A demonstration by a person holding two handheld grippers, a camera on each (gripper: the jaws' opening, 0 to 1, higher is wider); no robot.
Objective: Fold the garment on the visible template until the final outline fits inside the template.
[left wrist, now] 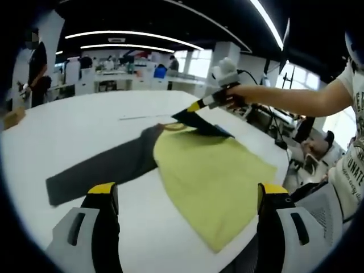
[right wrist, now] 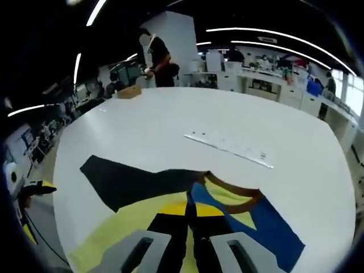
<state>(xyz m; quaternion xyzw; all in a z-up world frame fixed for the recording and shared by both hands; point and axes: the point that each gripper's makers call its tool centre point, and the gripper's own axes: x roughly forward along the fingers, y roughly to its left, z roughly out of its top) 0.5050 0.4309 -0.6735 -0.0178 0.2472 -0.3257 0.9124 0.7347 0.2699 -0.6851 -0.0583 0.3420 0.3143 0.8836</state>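
A long-sleeved garment lies on the white table (left wrist: 85, 125): yellow-green body (left wrist: 210, 176), dark grey sleeve (left wrist: 96, 170) stretched to the left, brown collar (right wrist: 239, 199). Its blue sleeve (left wrist: 207, 126) is lifted at the far end, and my right gripper (left wrist: 192, 109) is shut on it, held by a person's hand. In the right gripper view the jaws (right wrist: 187, 207) meet on the fabric beside the blue sleeve (right wrist: 267, 227), with the dark sleeve (right wrist: 131, 182) off to the left. My left gripper (left wrist: 187, 189) hovers wide open over the near hem, holding nothing.
A long pale strip (right wrist: 227, 149) lies flat on the table beyond the collar. A cardboard box (right wrist: 129, 91) sits at the far edge, where a person (right wrist: 156, 57) stands. The table edge (left wrist: 284, 165) runs close to the garment's right side. Desks and chairs stand beyond.
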